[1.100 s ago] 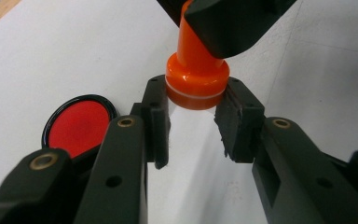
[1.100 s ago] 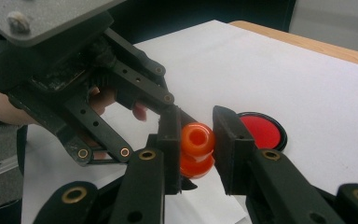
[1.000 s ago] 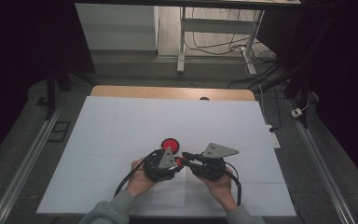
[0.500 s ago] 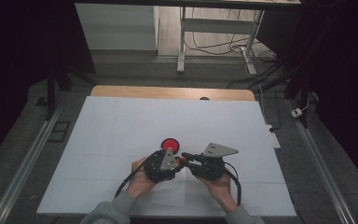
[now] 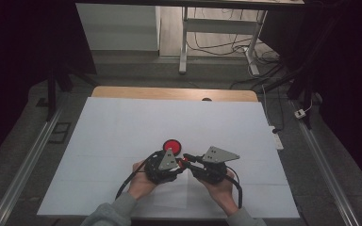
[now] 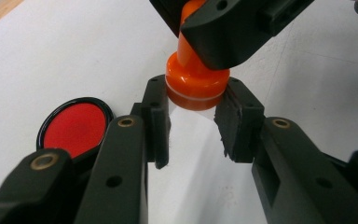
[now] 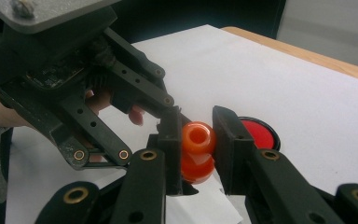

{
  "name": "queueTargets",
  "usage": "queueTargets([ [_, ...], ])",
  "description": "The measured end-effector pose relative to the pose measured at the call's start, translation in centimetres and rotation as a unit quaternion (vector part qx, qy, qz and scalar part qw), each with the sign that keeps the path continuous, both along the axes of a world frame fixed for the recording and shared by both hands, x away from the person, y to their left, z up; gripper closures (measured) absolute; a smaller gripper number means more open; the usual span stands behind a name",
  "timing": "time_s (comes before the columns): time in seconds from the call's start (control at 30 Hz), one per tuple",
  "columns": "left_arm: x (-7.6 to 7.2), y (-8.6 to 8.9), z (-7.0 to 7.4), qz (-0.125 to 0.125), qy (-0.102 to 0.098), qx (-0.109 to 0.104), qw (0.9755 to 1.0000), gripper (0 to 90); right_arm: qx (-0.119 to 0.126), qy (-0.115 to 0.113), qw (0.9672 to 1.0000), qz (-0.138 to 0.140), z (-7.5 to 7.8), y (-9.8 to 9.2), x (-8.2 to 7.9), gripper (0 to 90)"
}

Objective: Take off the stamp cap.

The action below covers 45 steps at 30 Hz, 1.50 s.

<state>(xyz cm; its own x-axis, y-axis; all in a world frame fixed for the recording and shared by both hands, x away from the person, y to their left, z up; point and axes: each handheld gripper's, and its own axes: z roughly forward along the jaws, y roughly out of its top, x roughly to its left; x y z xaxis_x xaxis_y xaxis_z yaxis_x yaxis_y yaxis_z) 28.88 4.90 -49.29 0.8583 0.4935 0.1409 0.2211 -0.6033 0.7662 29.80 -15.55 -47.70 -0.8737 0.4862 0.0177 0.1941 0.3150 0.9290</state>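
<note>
Left gripper view: left gripper (image 6: 192, 121) clamps the wide base of a glossy orange plastic knob-handled stamp (image 6: 196, 84), steadying it, while the right gripper (image 7: 196, 140) pinches its handle, seemingly to pull the parts apart. Both grip just above the white paper-covered tabletop (image 5: 122, 122), near its front edge. Beyond lies a round black-rimmed red ink pad (image 5: 172, 145).
</note>
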Motion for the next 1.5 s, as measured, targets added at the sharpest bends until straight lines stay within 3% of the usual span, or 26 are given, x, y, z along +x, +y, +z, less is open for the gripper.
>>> queueTargets([
  [0.3, -0.3, -0.2, 0.1, 0.005, -0.017, 0.012, 0.9998, 65.9, 0.005, -0.003, 1.0000, -0.001, 0.0, -0.1, -0.1, 73.3],
  [0.8, -0.5, -0.2, 0.3, 0.007, -0.027, 0.019, 0.9994, 66.0, 0.023, -0.001, 0.9997, -0.004, -0.2, -0.2, -0.1, 73.5],
  [0.83, -0.5, -0.3, 0.3, 0.010, -0.027, 0.028, 0.9992, 66.0, 0.026, -0.003, 0.9996, -0.006, -0.2, -0.2, -0.1, 73.5],
  [0.87, -0.4, -0.6, -0.2, 0.012, -0.029, 0.070, 0.9970, 66.0, 0.029, -0.005, 0.9995, -0.008, -0.1, -0.2, -0.2, 73.5],
  [0.9, -0.4, -0.6, -0.9, 0.012, -0.024, 0.078, 0.9966, 66.0, 0.056, -0.016, 0.9980, -0.023, 0.8, -1.0, -0.1, 73.5],
  [0.93, -0.2, -0.2, -1.2, 0.010, -0.002, 0.045, 0.9989, 66.0, 0.056, -0.016, 0.9980, -0.023, 0.8, -1.0, -0.1, 73.5],
  [0.97, -0.1, -0.1, -1.2, 0.011, 0.004, 0.034, 0.9993, 66.0, 0.056, -0.019, 0.9980, -0.022, 1.3, -1.4, -0.1, 73.5],
  [1.0, -0.1, -0.1, -0.9, 0.013, -0.008, 0.043, 0.9990, 66.0, 0.049, -0.028, 0.9981, -0.023, 1.6, -1.7, -0.2, 73.4],
  [1.1, -0.2, 0.2, -0.4, 0.020, -0.012, 0.025, 0.9994, 65.9, 0.048, -0.020, 0.9985, -0.019, 1.2, -1.8, -0.1, 73.4],
  [1.13, -0.2, 0.3, -0.3, 0.019, -0.012, 0.028, 0.9993, 65.9, 0.047, -0.015, 0.9986, -0.016, 1.1, -1.7, 0.0, 73.4],
  [1.3, 0.2, 1.3, 0.0, 0.028, -0.001, -0.006, 0.9996, 65.8, 0.044, -0.014, 0.9989, -0.008, 1.0, -1.5, 0.1, 73.3],
  [1.5, 0.3, 2.3, 0.4, 0.033, 0.006, -0.029, 0.9990, 65.7, 0.043, -0.011, 0.9990, -0.005, 0.9, -1.5, 0.1, 73.1],
])
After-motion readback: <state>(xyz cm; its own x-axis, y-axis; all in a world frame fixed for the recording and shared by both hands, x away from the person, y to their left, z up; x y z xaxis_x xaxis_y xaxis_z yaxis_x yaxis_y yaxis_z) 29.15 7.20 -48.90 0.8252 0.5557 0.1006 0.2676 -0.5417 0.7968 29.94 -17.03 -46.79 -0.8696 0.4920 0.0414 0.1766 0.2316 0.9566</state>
